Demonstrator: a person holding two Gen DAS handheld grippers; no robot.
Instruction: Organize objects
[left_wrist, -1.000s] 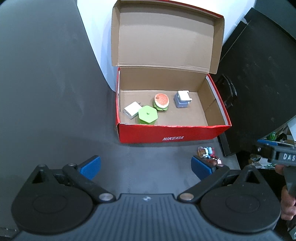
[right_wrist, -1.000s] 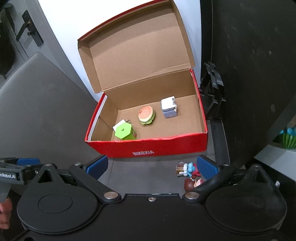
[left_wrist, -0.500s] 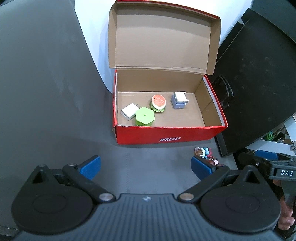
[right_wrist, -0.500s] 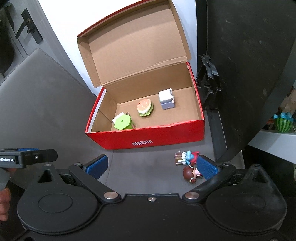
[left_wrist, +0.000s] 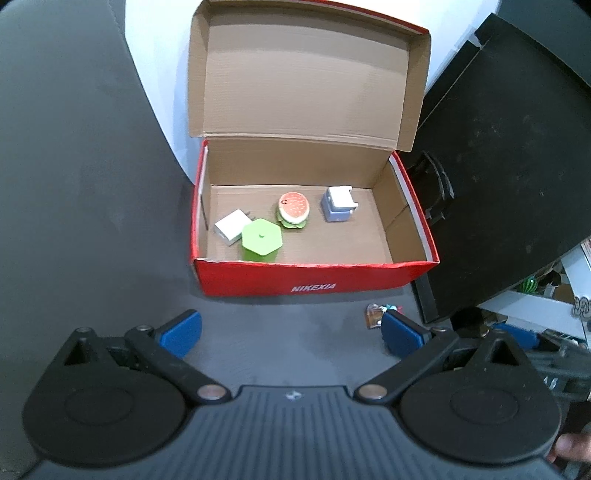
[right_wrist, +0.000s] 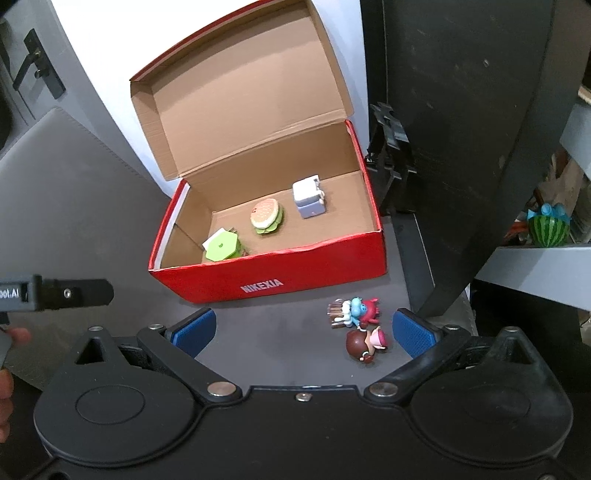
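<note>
An open red shoebox stands on the dark floor with its lid up. Inside lie a white cube, a green hexagon box, a burger toy and a pale blue block. Two small figurines lie on the floor in front of the box's right end: a blue and red one and a brown-haired one. My left gripper is open and empty, short of the box. My right gripper is open and empty, with the figurines just inside its right finger.
A black panel leans right of the box, with black clips at its foot. A white wall is behind the box. A shelf at far right holds a watermelon toy. The left gripper's body shows at the left edge of the right wrist view.
Both grippers have drawn back from the box, which looks smaller and farther. In the right wrist view both figurines now show fully, left of the right finger.
</note>
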